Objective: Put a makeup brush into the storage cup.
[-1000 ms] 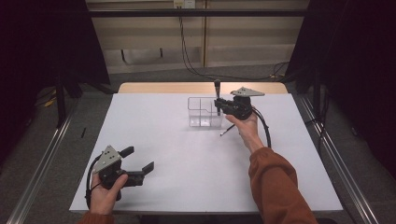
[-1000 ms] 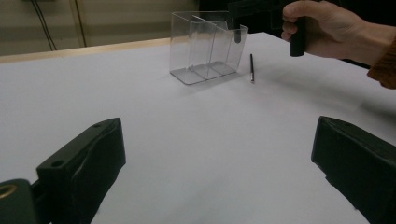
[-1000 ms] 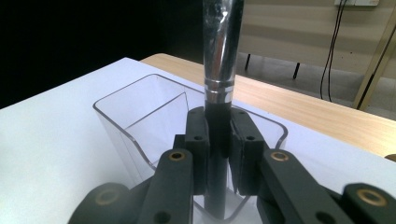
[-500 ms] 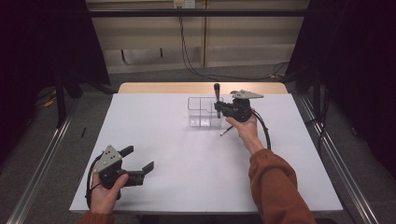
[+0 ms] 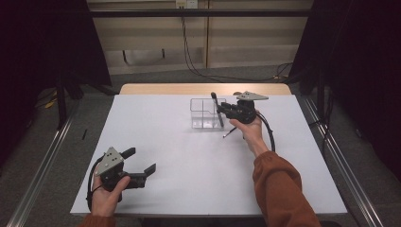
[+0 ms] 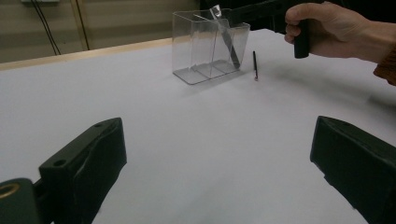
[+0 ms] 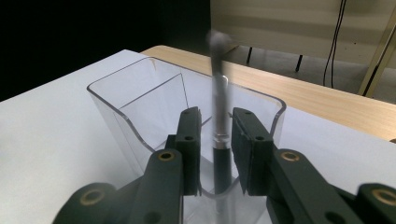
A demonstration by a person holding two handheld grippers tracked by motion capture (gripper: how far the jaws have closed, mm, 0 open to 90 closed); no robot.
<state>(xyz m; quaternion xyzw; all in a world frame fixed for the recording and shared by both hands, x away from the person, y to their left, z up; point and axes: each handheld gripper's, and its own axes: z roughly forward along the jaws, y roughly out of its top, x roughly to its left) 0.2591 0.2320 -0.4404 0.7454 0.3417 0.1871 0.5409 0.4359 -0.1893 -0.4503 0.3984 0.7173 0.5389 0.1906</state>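
Clear plastic organizer point(image 5: 204, 113) sits on the white table point(image 5: 198, 179), toward the far edge, centre-right; internal dividers visible. A dark pen-like stick point(image 7: 220, 140) stands nearly upright in its right-hand compartment as seen in the high view, lower end inside the bin, top poking above the rim.

Right gripper point(image 5: 222, 111) is at the organizer's right side, jaws narrow with the stick between them. Right gripper view: pads flank the stick closely; can't tell if they actually touch it. Right hand point(image 5: 248, 128) holds the handle.

A second thin dark stick point(image 5: 230, 133) lies flat on the table just right of the organizer, under the right hand.

Left gripper point(image 5: 142, 165) is near the table's near-left corner, well apart from the organizer, jaws wide, nothing between them. Left hand point(image 5: 106, 194) grips it.
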